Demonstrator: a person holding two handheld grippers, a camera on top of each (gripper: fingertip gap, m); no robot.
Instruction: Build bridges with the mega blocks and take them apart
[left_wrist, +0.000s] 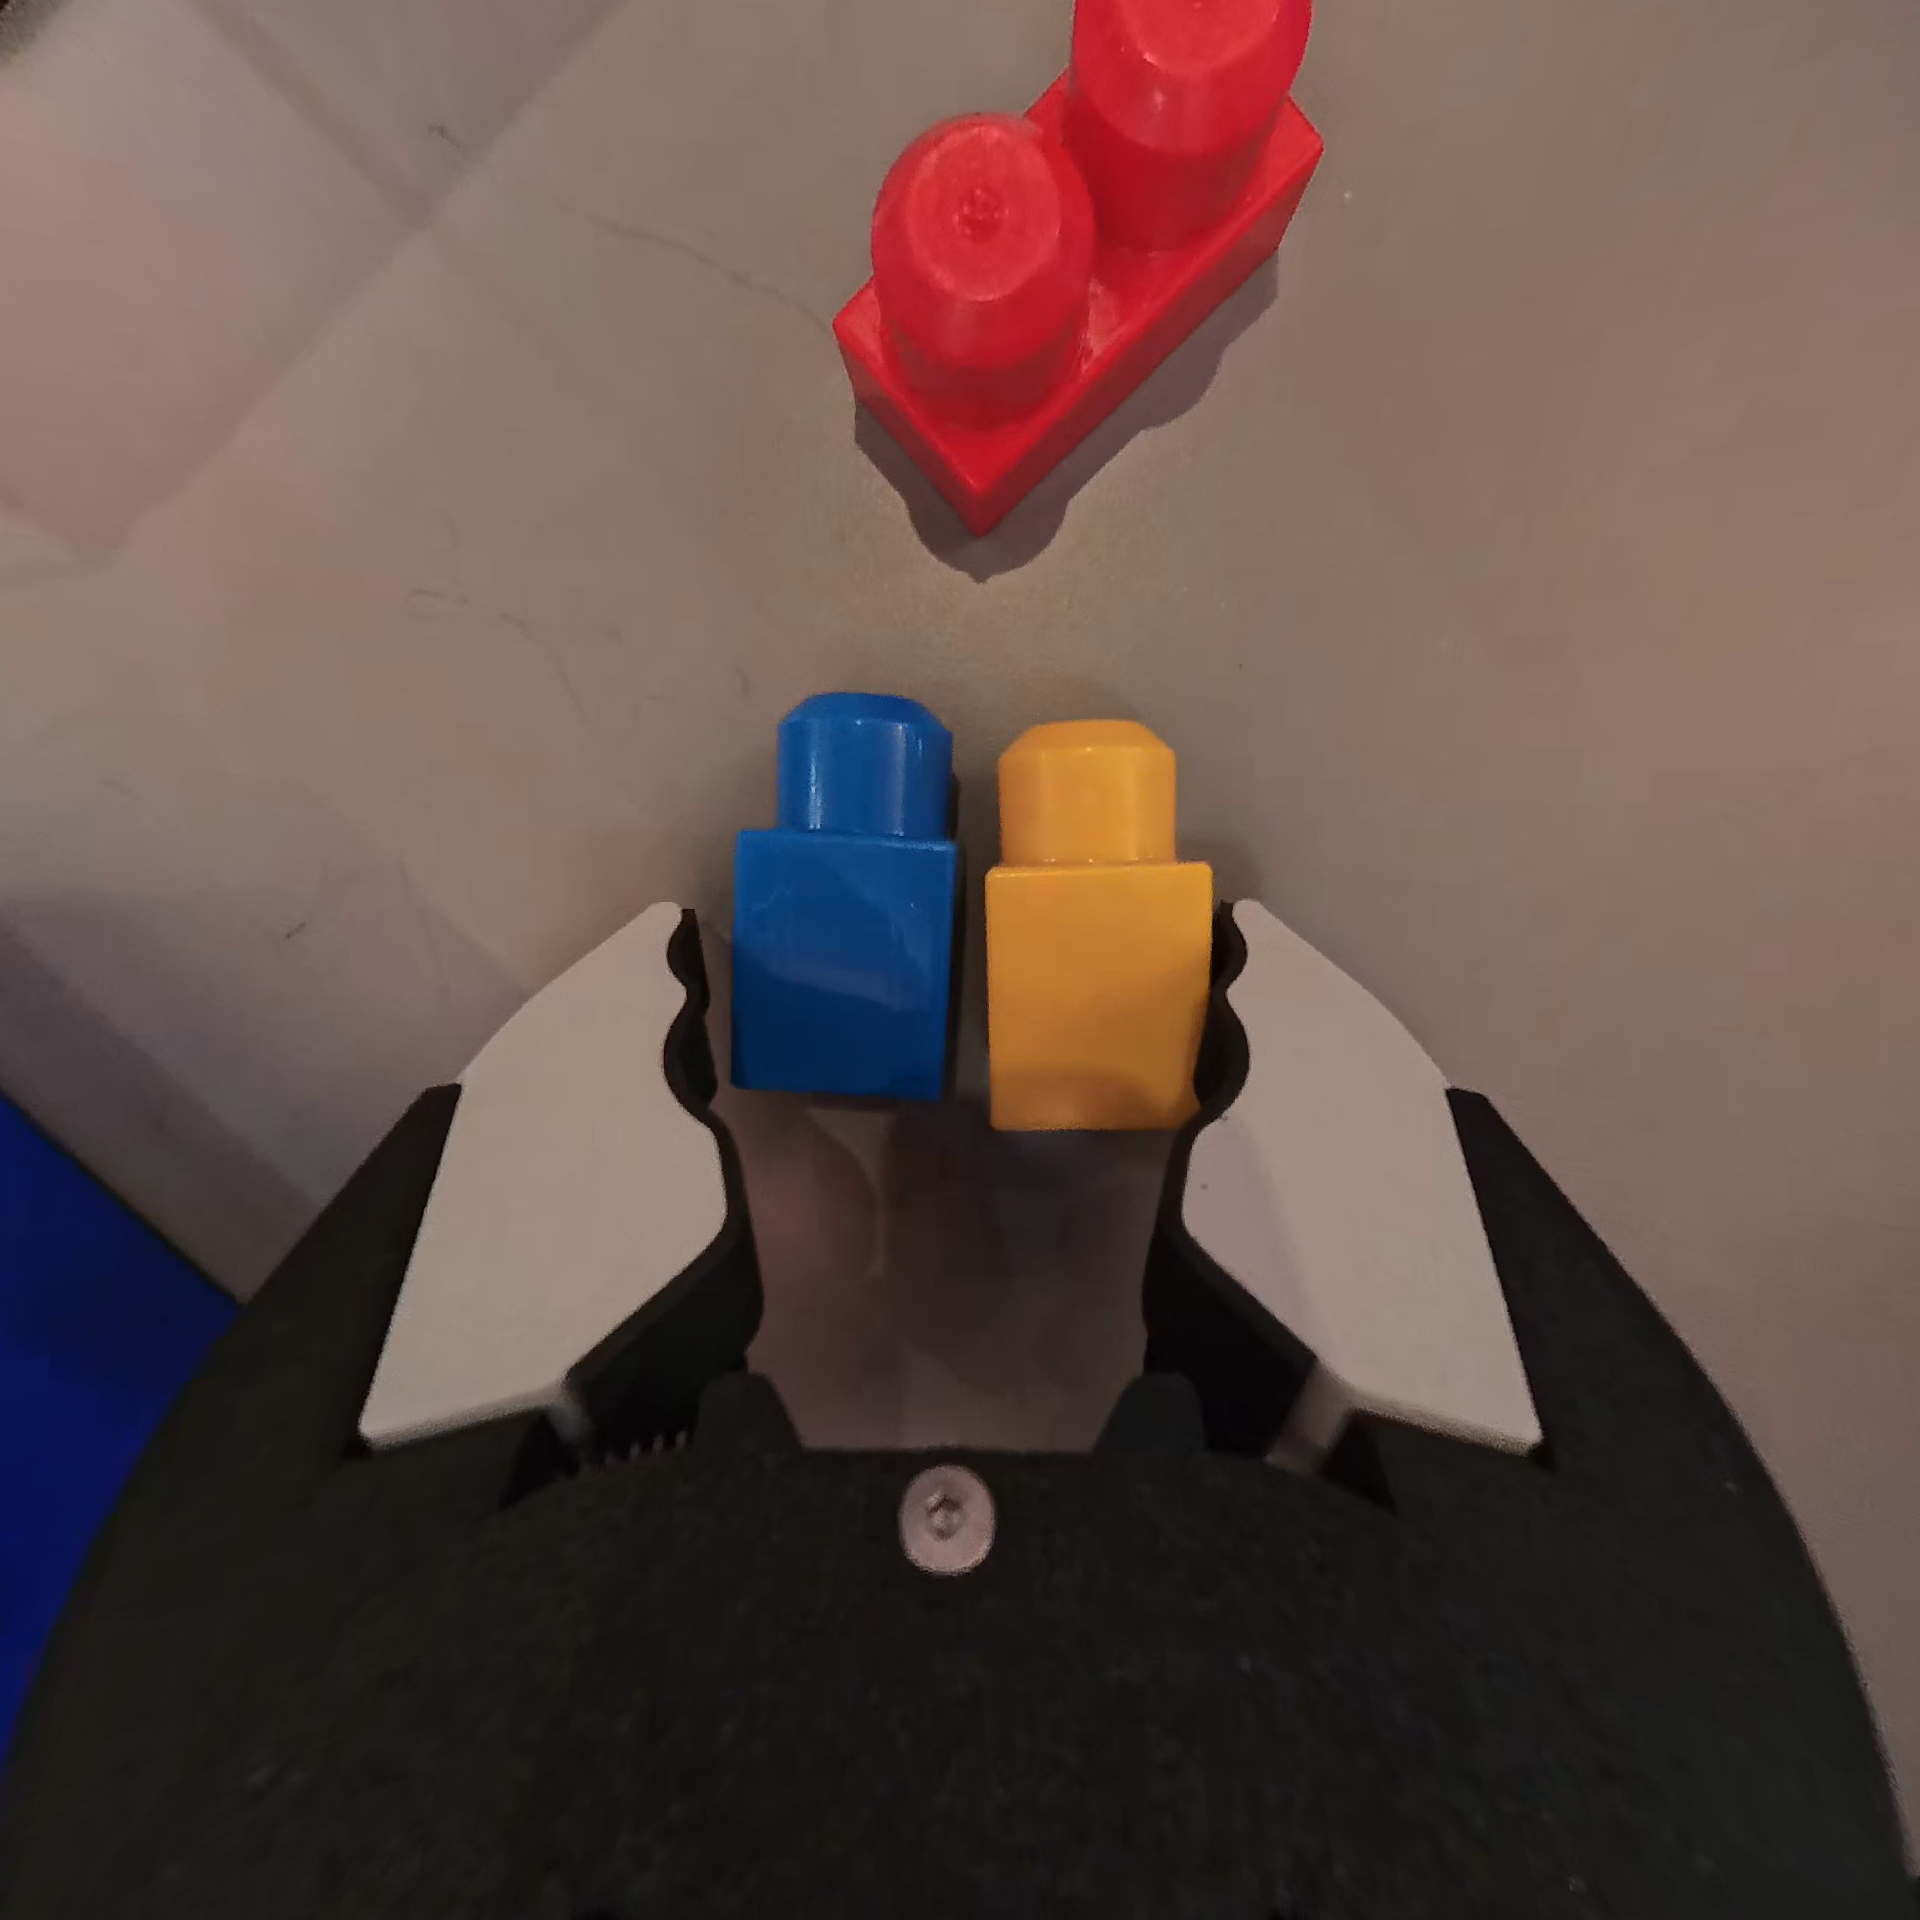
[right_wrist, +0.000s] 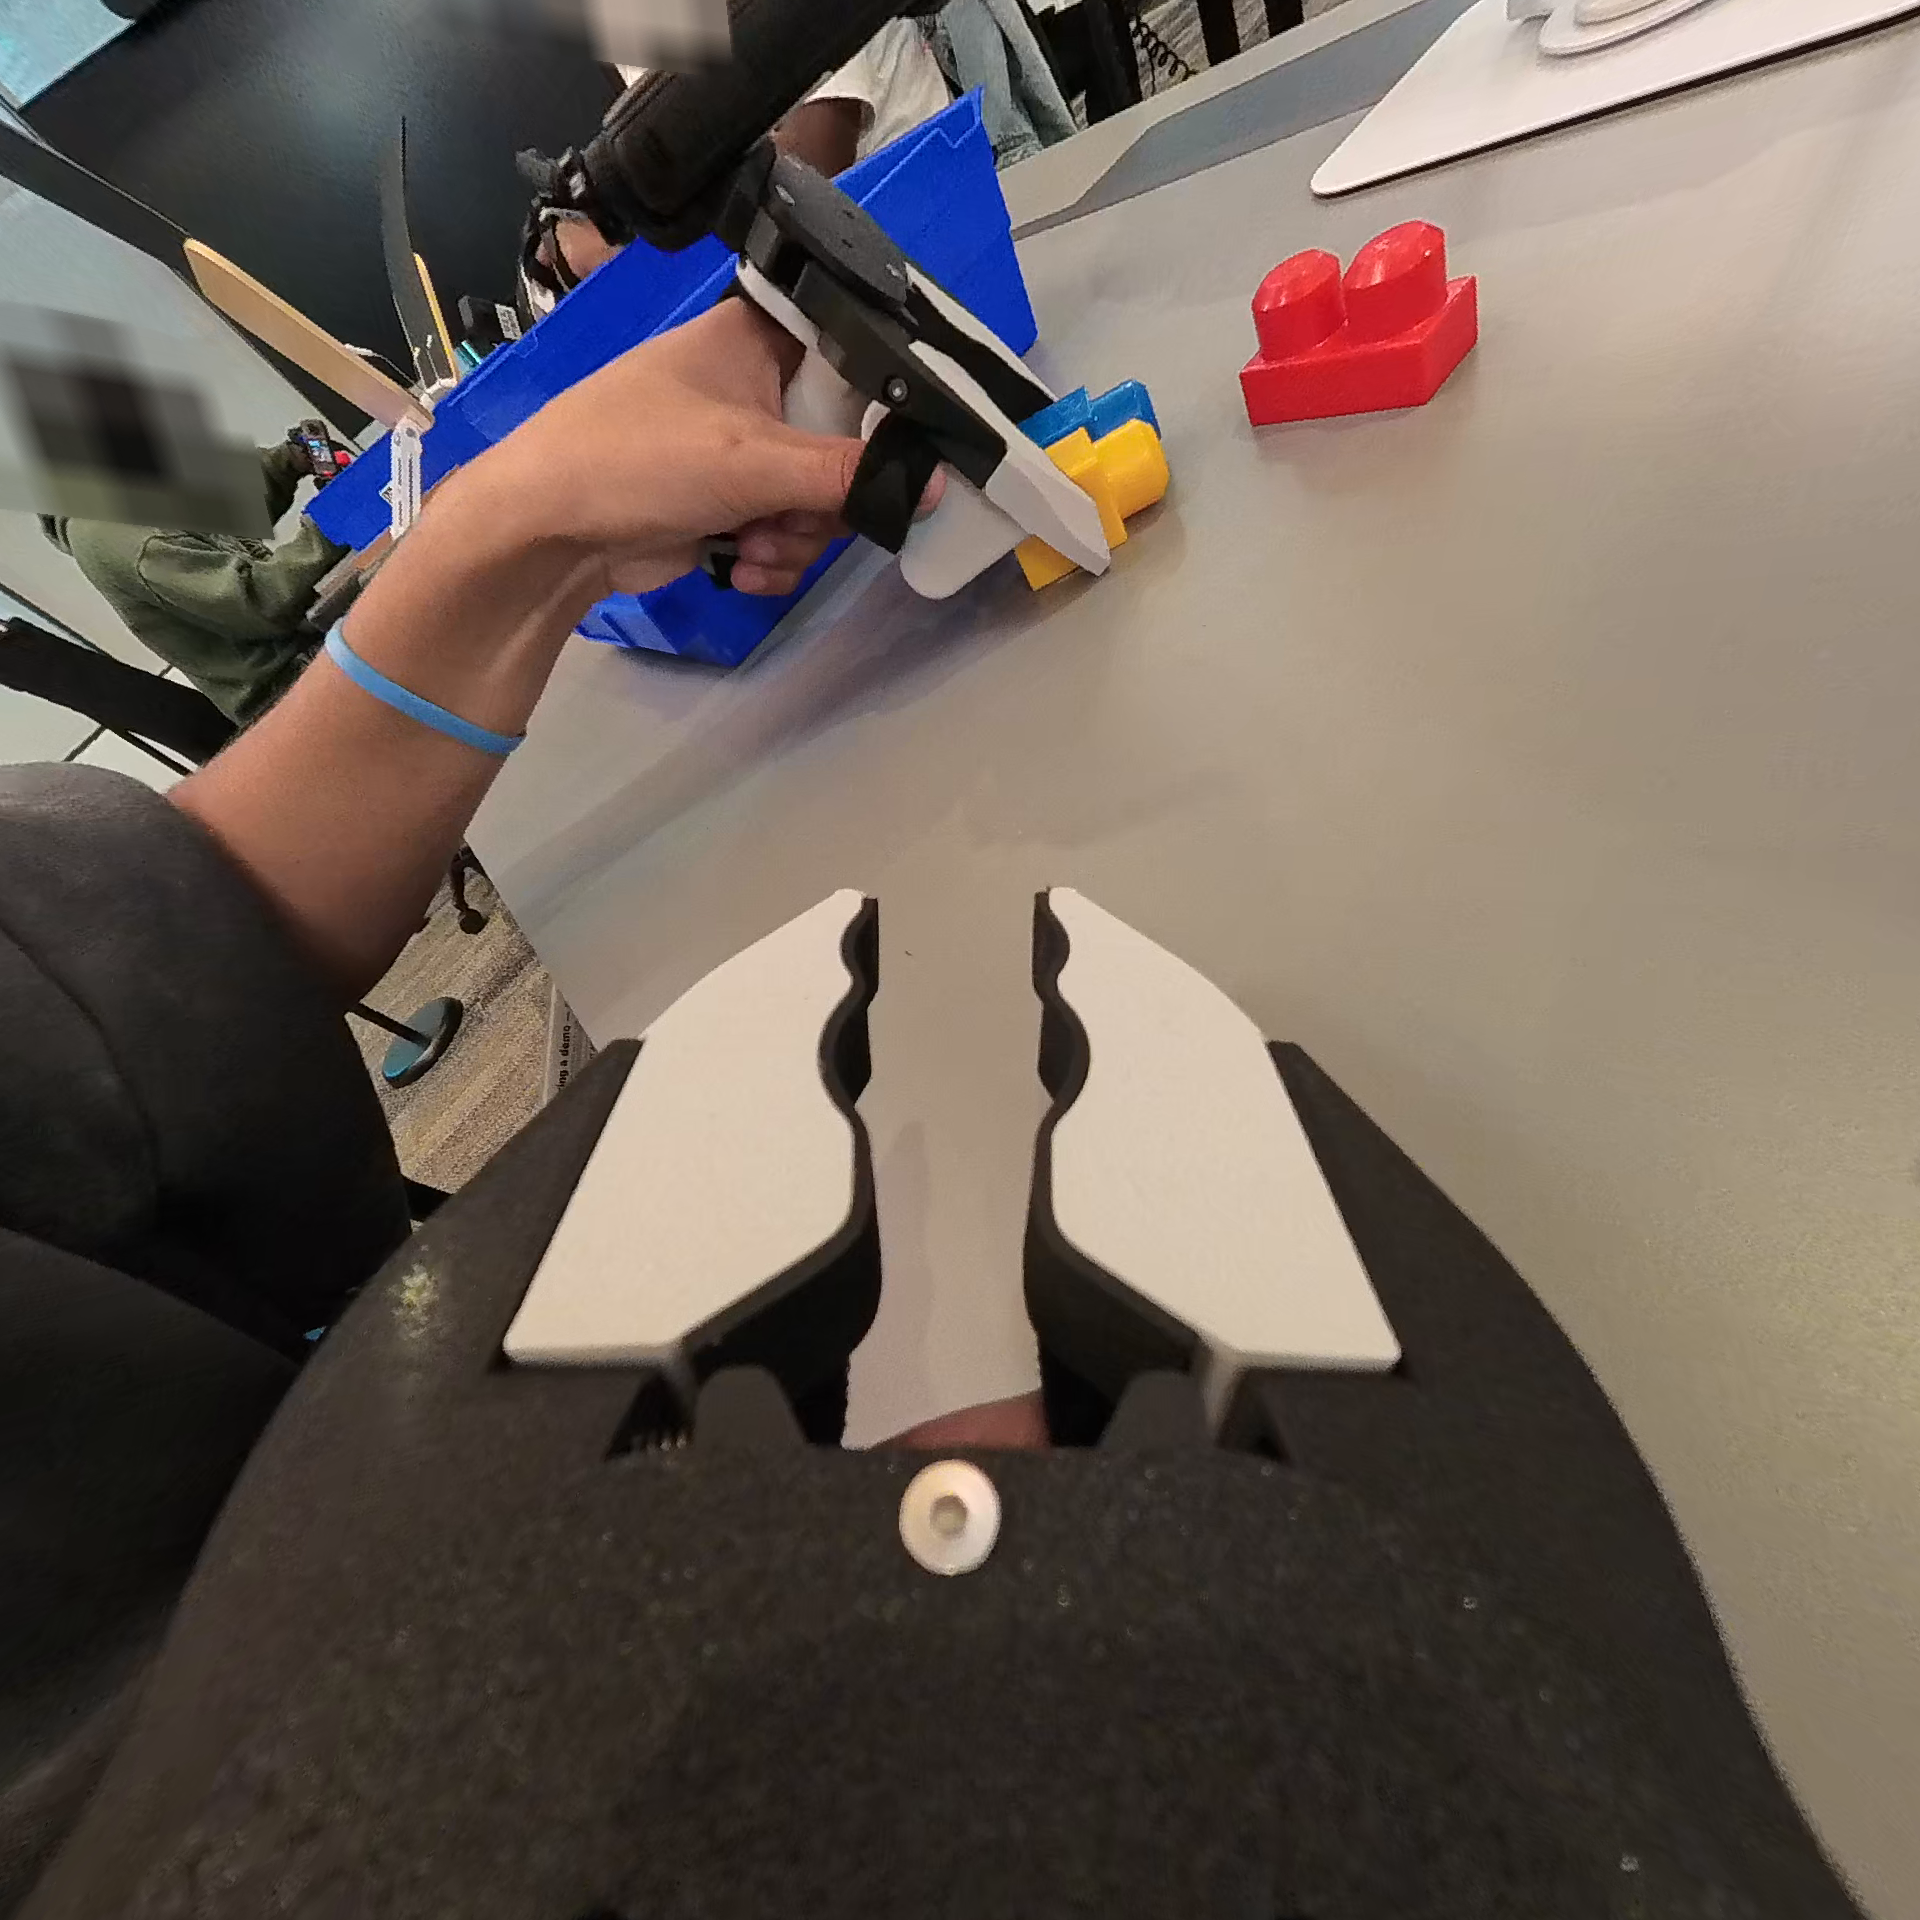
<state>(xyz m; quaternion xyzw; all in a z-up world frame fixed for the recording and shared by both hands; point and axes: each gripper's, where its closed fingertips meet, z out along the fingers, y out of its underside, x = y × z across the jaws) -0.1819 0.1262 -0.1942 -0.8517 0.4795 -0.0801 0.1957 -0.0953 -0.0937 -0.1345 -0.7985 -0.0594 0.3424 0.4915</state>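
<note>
1. Left wrist view: left gripper (left_wrist: 961, 997) jaws bracket blue block (left_wrist: 844, 966) and yellow block (left_wrist: 1096, 997) lying together; grip unconfirmed, cannot tell.
2. Red block (left_wrist: 1070, 291) stands at 12 o'clock.
3. Right gripper (right_wrist: 956, 997) released, idle.
4. Step: pillar gathering. Next: stand both upright.

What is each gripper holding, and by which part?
The left gripper brackets the blue block and yellow block by their outer sides; a firm grip cannot be told. The right gripper is open and empty.
</note>
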